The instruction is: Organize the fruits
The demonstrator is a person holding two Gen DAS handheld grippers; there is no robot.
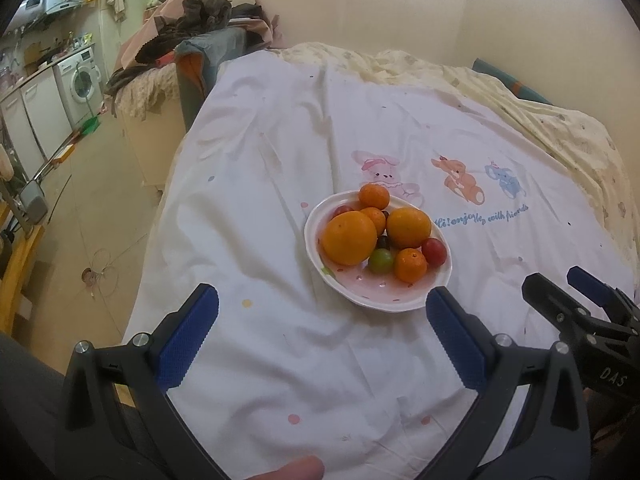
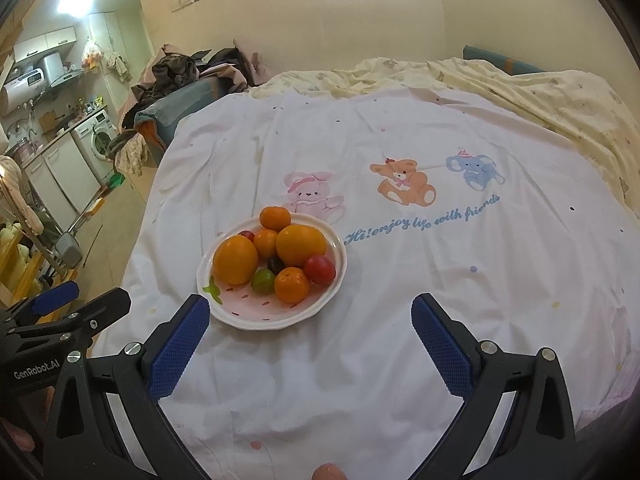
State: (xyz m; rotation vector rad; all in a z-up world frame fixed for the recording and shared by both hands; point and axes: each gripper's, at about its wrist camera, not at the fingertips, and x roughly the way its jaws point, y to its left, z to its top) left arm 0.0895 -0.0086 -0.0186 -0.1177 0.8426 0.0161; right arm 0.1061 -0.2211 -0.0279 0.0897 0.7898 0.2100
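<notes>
1. In your left wrist view, your left gripper [image 1: 322, 314] hovers over the bed [image 1: 248, 216] with its fingers [image 1: 188, 340] spread wide and holding nothing. The plate [image 1: 404, 302] sits on the white sheet just beyond them, toward the near edge of the bed, piled with oranges [image 1: 349, 238], a red tomato [image 1: 434, 251] and a green tomato [image 1: 380, 261]. Your right gripper [image 1: 560, 288] shows at the right edge.

2. In your right wrist view, your right gripper [image 2: 310, 316] also has its fingers [image 2: 440, 344] spread apart and bare. The plate [image 2: 248, 320] lies just beside the left finger, nearer the bed's left edge, below the cartoon animals [image 2: 404, 180].
</notes>
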